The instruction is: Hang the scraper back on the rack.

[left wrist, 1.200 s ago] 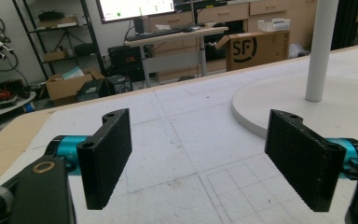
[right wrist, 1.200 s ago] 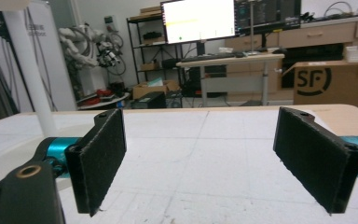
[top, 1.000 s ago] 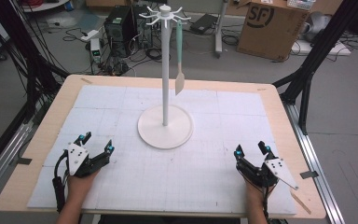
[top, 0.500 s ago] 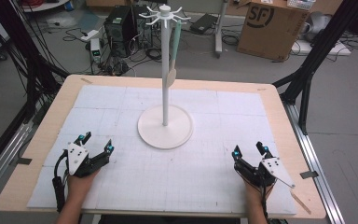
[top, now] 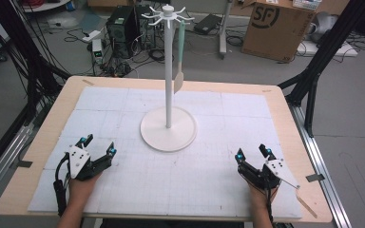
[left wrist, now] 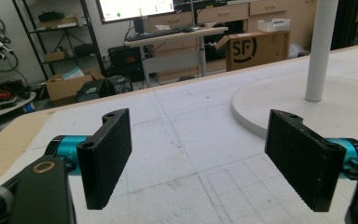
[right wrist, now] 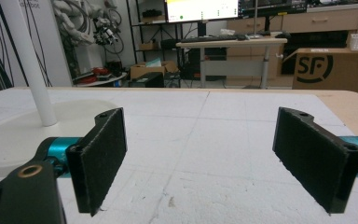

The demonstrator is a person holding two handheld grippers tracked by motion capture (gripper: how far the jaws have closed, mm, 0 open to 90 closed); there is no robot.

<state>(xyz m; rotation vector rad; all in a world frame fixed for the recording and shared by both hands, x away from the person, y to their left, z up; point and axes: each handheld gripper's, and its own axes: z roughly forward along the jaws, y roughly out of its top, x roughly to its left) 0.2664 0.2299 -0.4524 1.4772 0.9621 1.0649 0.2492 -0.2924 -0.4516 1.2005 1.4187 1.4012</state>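
nearest me, left gripper [top: 97,148] and right gripper [top: 253,153] sit low at the front of the tabletop [top: 43,142], both w/ jaws spread wide, holding nothing. mid-tabletop is the white rack [top: 168,71] on its round base. farther back a pale green spatula [top: 180,57] hangs off a top hook, well apart from both. looks like the start/rest step; next move prob. needs one gripper lifted fwd to the spatula's handle.
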